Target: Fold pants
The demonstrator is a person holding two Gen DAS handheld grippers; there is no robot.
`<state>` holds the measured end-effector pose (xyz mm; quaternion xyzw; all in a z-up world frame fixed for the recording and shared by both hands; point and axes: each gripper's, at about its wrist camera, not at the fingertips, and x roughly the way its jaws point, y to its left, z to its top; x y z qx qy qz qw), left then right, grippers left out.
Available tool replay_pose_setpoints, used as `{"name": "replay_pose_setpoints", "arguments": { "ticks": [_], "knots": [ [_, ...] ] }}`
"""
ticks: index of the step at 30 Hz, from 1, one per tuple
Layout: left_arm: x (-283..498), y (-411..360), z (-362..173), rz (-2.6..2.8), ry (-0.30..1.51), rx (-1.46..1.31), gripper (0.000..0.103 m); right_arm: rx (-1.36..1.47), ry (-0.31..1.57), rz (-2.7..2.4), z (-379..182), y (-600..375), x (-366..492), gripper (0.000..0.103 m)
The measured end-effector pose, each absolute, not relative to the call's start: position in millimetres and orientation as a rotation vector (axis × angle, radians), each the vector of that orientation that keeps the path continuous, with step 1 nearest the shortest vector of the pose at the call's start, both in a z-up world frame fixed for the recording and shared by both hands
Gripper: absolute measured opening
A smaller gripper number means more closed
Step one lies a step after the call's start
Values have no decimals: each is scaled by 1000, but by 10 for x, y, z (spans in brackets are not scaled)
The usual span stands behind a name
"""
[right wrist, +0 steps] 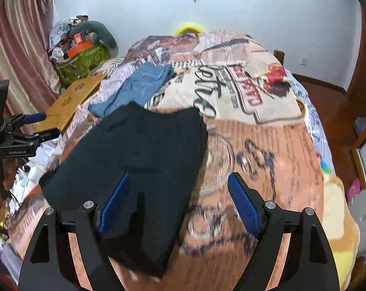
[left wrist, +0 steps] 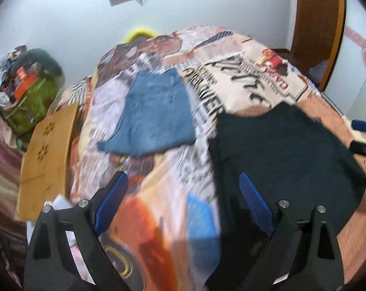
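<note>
Dark folded pants (left wrist: 280,150) (right wrist: 139,150) lie flat on the printed bedspread (left wrist: 243,77) (right wrist: 268,133). Folded blue jeans (left wrist: 156,114) (right wrist: 139,87) rest farther back, just beyond the dark pair. My left gripper (left wrist: 183,174) (right wrist: 52,123) hovers open over the bedspread; its right finger is above the dark pants' left edge and nothing is between the jaws. My right gripper (right wrist: 180,175) (left wrist: 353,135) is open above the dark pants' near right edge, its left finger over the cloth and its right finger over the bedspread. It holds nothing.
A wooden board (left wrist: 47,150) (right wrist: 71,101) lies along the bed's left side. Behind it a green bag (left wrist: 30,101) (right wrist: 83,60) is piled with clutter. A pink curtain (right wrist: 18,36) hangs on the left and a wooden door (left wrist: 316,24) stands on the right.
</note>
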<state>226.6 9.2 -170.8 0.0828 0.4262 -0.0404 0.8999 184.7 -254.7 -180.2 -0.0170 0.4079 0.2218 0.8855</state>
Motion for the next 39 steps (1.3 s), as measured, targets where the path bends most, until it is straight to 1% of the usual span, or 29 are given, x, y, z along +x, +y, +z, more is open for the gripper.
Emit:
{"name": "replay_pose_setpoints", "arguments": {
  "ticks": [2, 4, 10, 12, 13, 15, 22, 28, 32, 37, 38, 39],
  "knots": [
    [2446, -28, -1702, -100, 884, 176, 94, -43, 840, 469, -1792, -2502, 1932, 78],
    [2577, -132, -1731, -114, 882, 192, 94, -57, 835, 478, -1808, -2451, 2040, 73],
    [2998, -403, -1994, -158, 937, 236, 93, -66, 876, 496, -1987, -2354, 2445, 55],
    [3127, -442, -2114, -171, 979, 227, 85, -67, 899, 499, -2059, -2339, 2558, 47],
    [3170, -453, -2170, -173, 1000, 226, 79, -67, 916, 503, -2106, -2331, 2625, 44],
    [3229, -460, -2278, -185, 1031, 219, 77, -75, 954, 495, -2218, -2309, 2735, 35],
    [3257, -465, -2400, -160, 1017, 250, 78, -108, 954, 507, -2352, -2318, 2784, 32],
    [3296, -354, -2422, -146, 1039, 168, 79, -106, 965, 489, -2399, -2333, 2801, 31],
    [3229, -331, -2284, -122, 1028, 169, 78, -104, 956, 477, -2296, -2352, 2780, 31],
    [3026, -284, -1993, -128, 957, 144, 79, -92, 927, 472, -2082, -2443, 2638, 32],
    [2980, -276, -1936, -129, 942, 141, 80, -90, 919, 474, -2031, -2459, 2596, 32],
    [2932, -271, -1885, -126, 928, 140, 84, -86, 915, 476, -1998, -2467, 2571, 33]
  ]
}}
